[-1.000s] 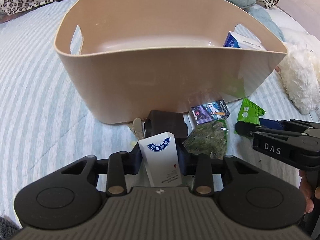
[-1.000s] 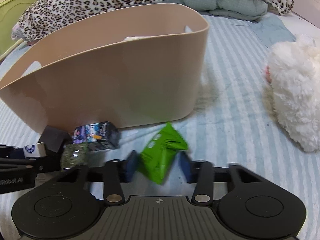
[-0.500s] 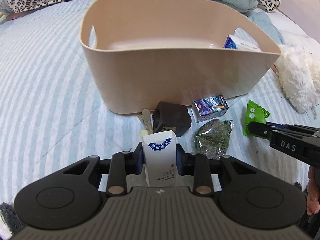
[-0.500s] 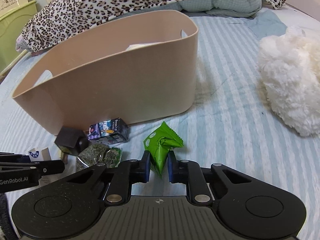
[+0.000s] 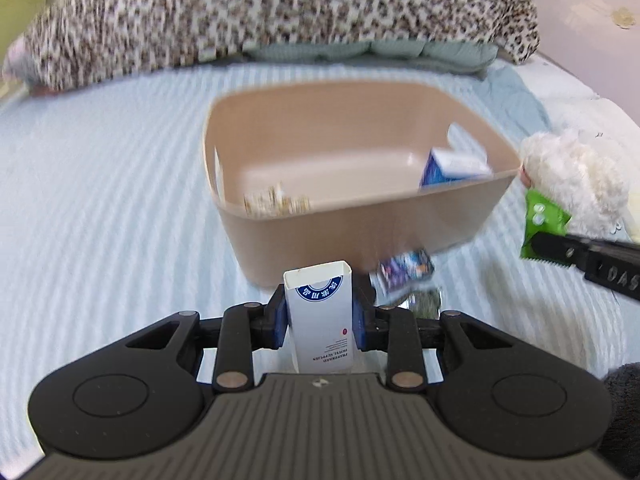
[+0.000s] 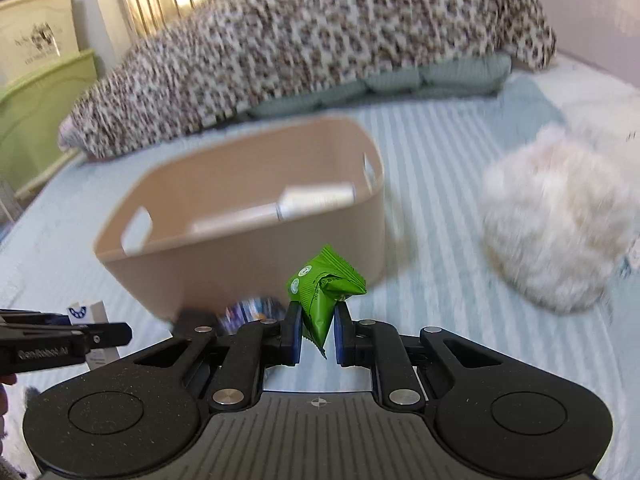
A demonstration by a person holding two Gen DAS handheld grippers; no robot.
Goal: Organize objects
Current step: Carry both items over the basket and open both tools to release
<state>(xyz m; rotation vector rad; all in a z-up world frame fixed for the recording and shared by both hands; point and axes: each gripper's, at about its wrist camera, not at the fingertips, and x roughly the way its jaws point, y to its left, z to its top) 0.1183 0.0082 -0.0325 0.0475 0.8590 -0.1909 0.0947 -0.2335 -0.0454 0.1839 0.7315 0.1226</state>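
Note:
My left gripper (image 5: pixel 319 312) is shut on a white box with a blue round logo (image 5: pixel 320 312), held upright above the bed, in front of the beige tub (image 5: pixel 360 224). My right gripper (image 6: pixel 316 326) is shut on a crumpled green packet (image 6: pixel 320 292), lifted in front of the tub (image 6: pixel 248 256); the packet also shows at the right of the left wrist view (image 5: pixel 540 216). The tub holds a blue-and-white carton (image 5: pixel 452 164) and a small speckled item (image 5: pixel 276 202). A small purple box (image 5: pixel 406 272) and a bag of green dried stuff (image 5: pixel 424 300) lie on the bed by the tub's near wall.
A white fluffy toy (image 6: pixel 556 220) lies to the right of the tub. A leopard-print blanket (image 6: pixel 320 40) and green-grey pillows (image 6: pixel 400 84) lie across the far end of the striped bed. A green cabinet (image 6: pixel 36 120) stands at the left.
Both grippers have risen and pulled back from the tub, carrying the white box and the green packet. The tub's inside now shows from above. The frames are blurred by motion.

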